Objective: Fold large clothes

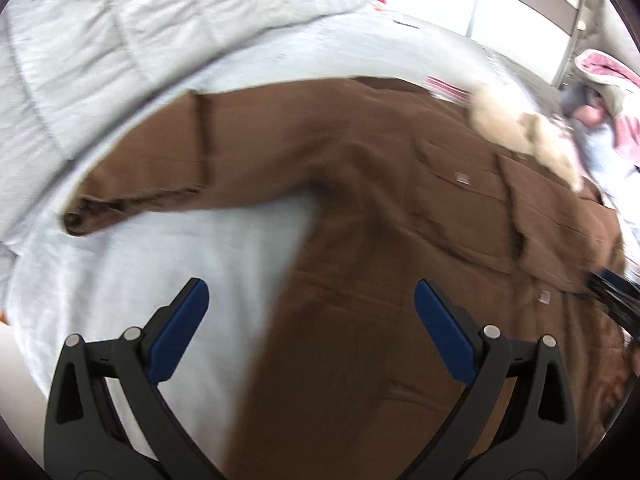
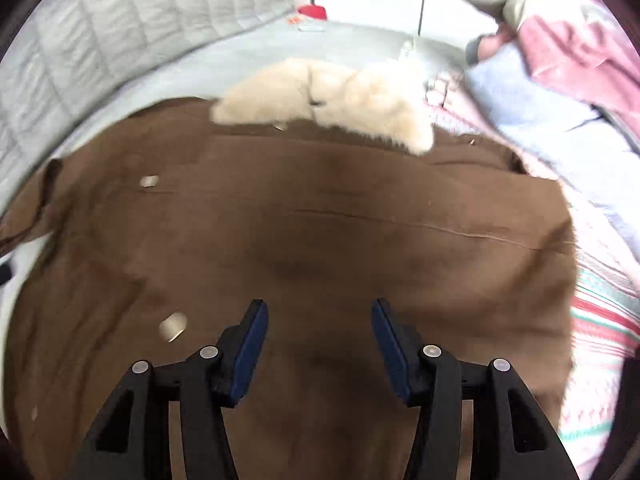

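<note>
brown coat [image 2: 320,240] lying spread on bed [image 1: 160,248], fur collar [image 2: 328,100] at far end, hem toward camera, long axis running near-to-far. one sleeve [image 1: 132,184] sticking out left. left claw [image 1: 312,300] hanging wide open, holding nothing; right claw [image 2: 318,320] hovering half open over coat, empty. risk: thick padded fabric slipping from pads w/ shallow pinch; sleeve trailing, fold going crooked.

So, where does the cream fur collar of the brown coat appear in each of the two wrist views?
Left wrist view: the fur collar lies at the upper right, on the coat's far edge.
Right wrist view: the fur collar lies above the middle, along the top edge of the brown coat.
Shared landmark: the grey quilted blanket, upper left in both.
</note>
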